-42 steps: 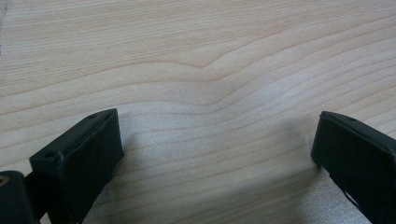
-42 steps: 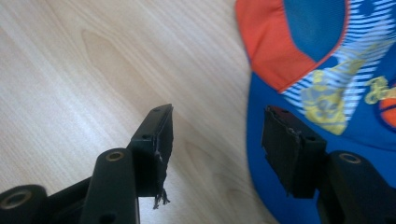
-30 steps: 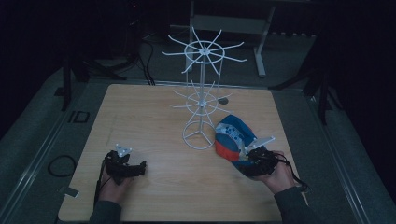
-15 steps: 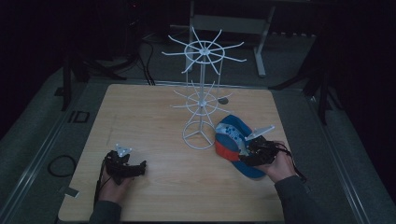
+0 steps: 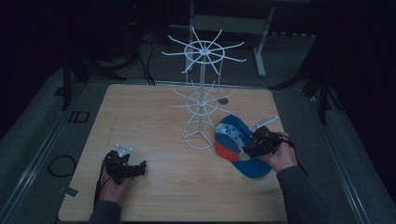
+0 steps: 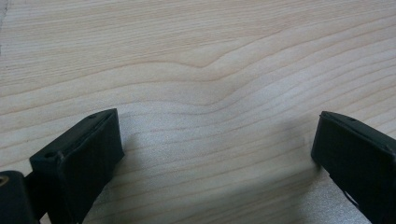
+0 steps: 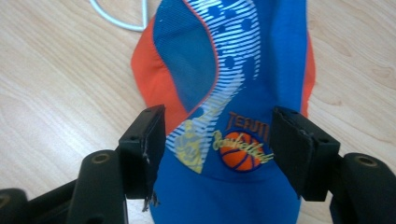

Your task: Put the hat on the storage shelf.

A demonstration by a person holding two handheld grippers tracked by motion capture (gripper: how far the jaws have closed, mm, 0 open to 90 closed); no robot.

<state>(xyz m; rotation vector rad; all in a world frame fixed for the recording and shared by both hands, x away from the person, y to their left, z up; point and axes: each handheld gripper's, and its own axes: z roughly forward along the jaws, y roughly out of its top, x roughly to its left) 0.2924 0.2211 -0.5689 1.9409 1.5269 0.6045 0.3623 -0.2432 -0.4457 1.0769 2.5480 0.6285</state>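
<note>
From the high view, the cap [image 5: 233, 144] lies on the worktop [image 5: 154, 116] at about four o'clock from the base ring of the white wire rack [image 5: 201, 105], close beside it, and none of the rack's spokes carries anything, so the hanging that this work seems to aim at is not yet done. The right gripper [image 5: 254, 147] sits over the cap's near side, toward its brim, while the left gripper [image 5: 128, 167] rests low at seven o'clock on the worktop, well apart from cap and rack. In the left gripper view its jaws stand wide with nothing but bare wood grain [image 6: 210, 70] between them, so that hand looks idle for now. In the right gripper view the cap [image 7: 243, 70] runs up toward twelve o'clock, its front panel with the basketball print lying between the jaws; they have just been opening, and they stand fairly wide to either side of the crown, the pads not clearly pressing on the fabric. A curve of the rack's base ring [image 7: 116, 21] shows at eleven o'clock. Judging by this, a firm hold on the cap, the lift and the placing on a spoke all remain ahead.
</note>
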